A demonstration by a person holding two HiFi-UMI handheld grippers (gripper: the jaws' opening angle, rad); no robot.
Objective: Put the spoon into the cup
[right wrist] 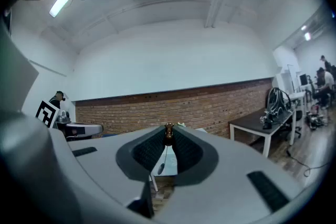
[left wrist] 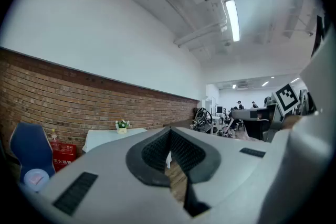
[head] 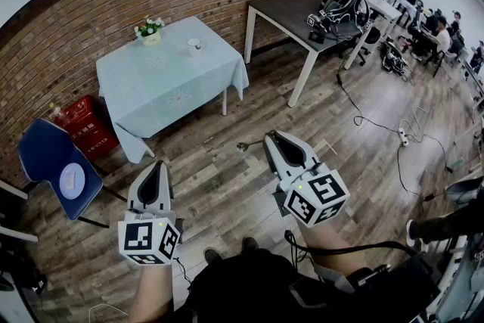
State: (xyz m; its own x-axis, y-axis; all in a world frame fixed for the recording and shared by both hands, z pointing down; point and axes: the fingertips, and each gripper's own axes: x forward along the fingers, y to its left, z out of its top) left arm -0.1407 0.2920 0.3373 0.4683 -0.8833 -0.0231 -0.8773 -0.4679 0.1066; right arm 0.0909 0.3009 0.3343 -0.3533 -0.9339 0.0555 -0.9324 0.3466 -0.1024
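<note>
A small white cup (head: 195,45) stands on the table with the pale blue cloth (head: 174,83), far ahead by the brick wall, beside a pot of flowers (head: 149,29). My right gripper (head: 268,137) is held level over the wooden floor, shut on the brown handle end of a thin spoon (head: 245,145), which sticks out to the left of the tips. In the right gripper view the spoon (right wrist: 164,157) hangs down from the pinched tips (right wrist: 168,131), bowl lowest. My left gripper (head: 156,166) is also level, lower left, shut with nothing in it (left wrist: 169,136).
A blue chair (head: 54,160) and a red box (head: 85,125) stand left of the table. A dark desk (head: 291,10) with a backpack (head: 346,2) is on the right. Cables (head: 378,121) trail across the floor; people sit at the far right.
</note>
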